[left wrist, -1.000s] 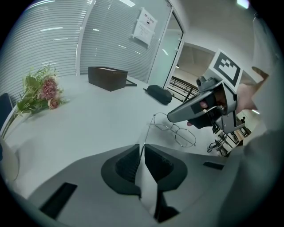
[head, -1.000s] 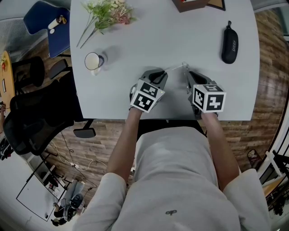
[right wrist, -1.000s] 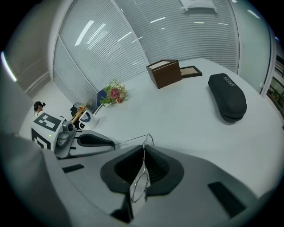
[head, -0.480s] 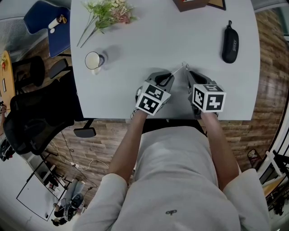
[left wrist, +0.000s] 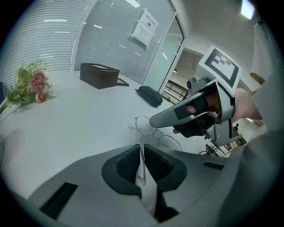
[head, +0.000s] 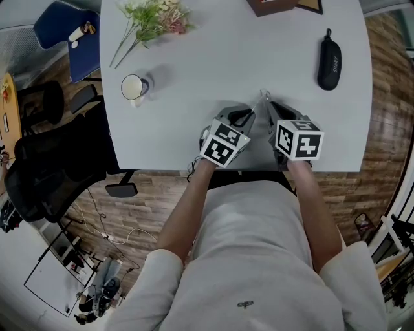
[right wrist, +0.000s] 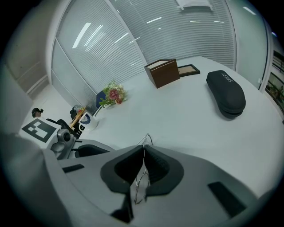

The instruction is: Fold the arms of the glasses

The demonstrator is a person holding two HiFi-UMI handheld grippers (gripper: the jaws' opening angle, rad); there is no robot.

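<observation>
Thin wire-rimmed glasses (head: 261,101) hang just above the white table (head: 213,64) near its front edge, held between both grippers. My left gripper (head: 248,116) is shut on one thin temple arm (left wrist: 141,163), which runs up between its pads to the rims (left wrist: 153,131). Close beside it on the right, my right gripper (head: 272,111) is shut on the wire front of the glasses (right wrist: 142,177), and the hinge end (right wrist: 147,139) pokes out past its fingertips. In the left gripper view the right gripper (left wrist: 165,119) sits just over the rims.
A black glasses case (head: 329,63) lies at the far right. A white mug (head: 134,88) stands to the left, and a flower bunch (head: 152,19) lies at the back left. A brown box (head: 272,6) and a picture frame sit at the back. A black office chair (head: 52,168) is left of the table.
My left gripper has moved right, toward the right gripper, carrying the temple arm closer to the front of the glasses. The right gripper has stayed still.
</observation>
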